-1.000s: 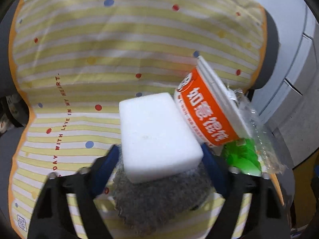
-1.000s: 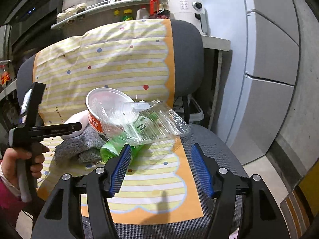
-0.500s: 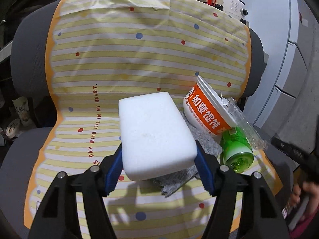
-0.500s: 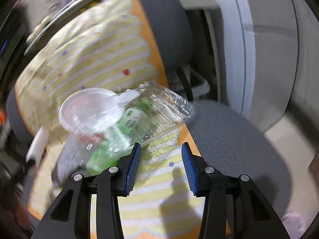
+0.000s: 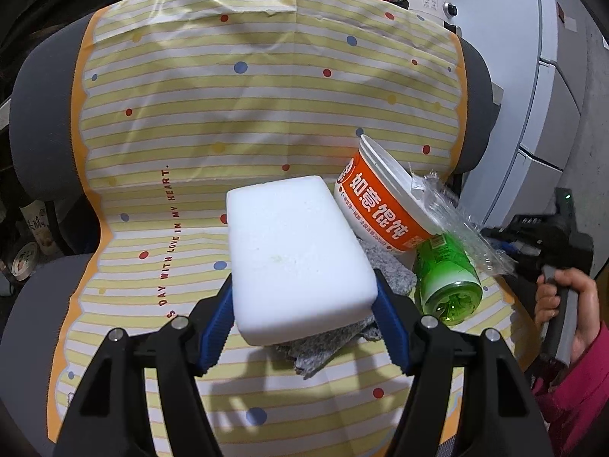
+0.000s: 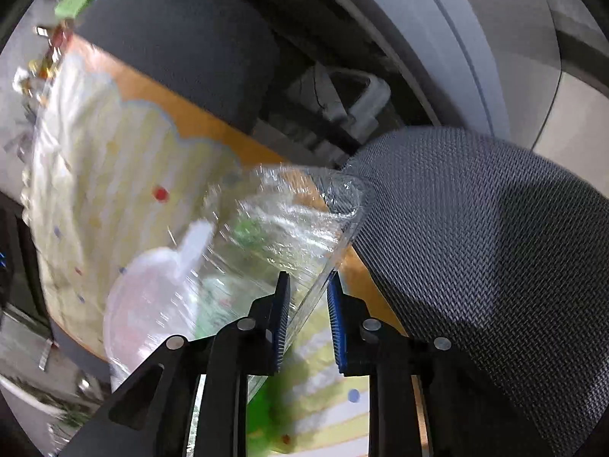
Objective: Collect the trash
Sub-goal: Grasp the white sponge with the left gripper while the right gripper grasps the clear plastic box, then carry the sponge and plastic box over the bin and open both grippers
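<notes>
My left gripper (image 5: 304, 289) is shut on a white sponge block (image 5: 297, 255), held above a grey cloth (image 5: 384, 270) on the chair. To the right, an orange instant-noodle bowl (image 5: 380, 213) leans on a green plastic bottle (image 5: 449, 278) lying on its side. A crumpled clear plastic tray (image 5: 456, 221) lies over both. In the right wrist view my right gripper (image 6: 307, 304) is rolled to one side. Its jaws are closing, with the edge of the clear tray (image 6: 274, 228) between the blue pads and a small gap still showing. That view is blurred.
Everything rests on a grey mesh office chair (image 6: 475, 247) draped with a yellow striped, dotted cover (image 5: 266, 95). A person's hand (image 5: 571, 293) in a pink sleeve holds the right tool beside the seat. White cabinets (image 5: 552, 114) stand to the right, with a cluttered shelf behind the chair.
The left gripper has drawn back from the pile with the sponge in it. The right gripper has rolled, dropped toward the clear tray and narrowed its jaws around the tray's edge.
</notes>
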Action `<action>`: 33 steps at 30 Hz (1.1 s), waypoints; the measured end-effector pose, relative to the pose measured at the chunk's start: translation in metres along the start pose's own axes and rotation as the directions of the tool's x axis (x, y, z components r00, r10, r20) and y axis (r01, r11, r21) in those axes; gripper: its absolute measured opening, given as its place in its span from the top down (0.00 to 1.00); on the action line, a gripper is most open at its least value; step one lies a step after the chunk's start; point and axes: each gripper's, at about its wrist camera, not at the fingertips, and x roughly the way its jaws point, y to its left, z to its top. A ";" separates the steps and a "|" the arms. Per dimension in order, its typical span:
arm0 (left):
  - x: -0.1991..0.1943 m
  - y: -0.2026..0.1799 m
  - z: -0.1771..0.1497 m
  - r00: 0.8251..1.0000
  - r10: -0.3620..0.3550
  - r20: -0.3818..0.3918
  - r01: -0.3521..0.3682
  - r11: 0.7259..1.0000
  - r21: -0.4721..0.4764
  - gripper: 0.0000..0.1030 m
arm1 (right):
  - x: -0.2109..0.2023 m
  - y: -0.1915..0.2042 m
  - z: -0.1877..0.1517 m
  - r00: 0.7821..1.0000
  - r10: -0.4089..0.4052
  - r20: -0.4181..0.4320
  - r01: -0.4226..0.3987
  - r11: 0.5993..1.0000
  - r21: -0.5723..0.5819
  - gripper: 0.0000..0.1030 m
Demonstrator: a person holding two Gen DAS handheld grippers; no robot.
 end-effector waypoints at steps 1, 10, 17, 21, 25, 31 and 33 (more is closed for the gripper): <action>-0.002 0.000 0.000 1.000 -0.002 0.004 0.002 1.000 0.002 0.36 | -0.011 0.005 0.000 0.999 0.030 0.023 -0.030 0.999 -0.014 0.92; -0.049 -0.035 -0.012 0.993 -0.100 0.064 0.097 0.994 0.048 0.36 | -0.150 0.047 -0.034 0.958 0.076 0.275 -0.008 0.971 -0.239 0.94; -0.069 -0.102 -0.045 0.969 -0.243 0.038 0.235 0.961 0.143 0.36 | -0.243 0.022 -0.095 0.868 -0.129 0.480 0.299 0.906 -0.298 0.94; -0.075 -0.147 -0.065 0.946 -0.324 -0.003 0.317 0.923 0.217 0.36 | -0.283 -0.019 -0.124 0.797 -0.254 0.548 0.445 0.860 -0.249 0.93; -0.081 -0.190 -0.085 0.918 -0.392 -0.051 0.390 0.875 0.285 0.36 | -0.308 -0.067 -0.145 0.722 -0.380 0.579 0.568 0.802 -0.182 0.94; -0.083 -0.233 -0.103 0.899 -0.425 -0.111 0.435 0.831 0.347 0.36 | -0.333 -0.137 -0.163 0.641 -0.499 0.584 0.653 0.753 -0.073 0.93; -0.085 -0.240 -0.107 0.898 -0.426 -0.115 0.437 0.826 0.355 0.36 | -0.338 -0.156 -0.163 0.635 -0.494 0.594 0.638 0.769 -0.042 0.90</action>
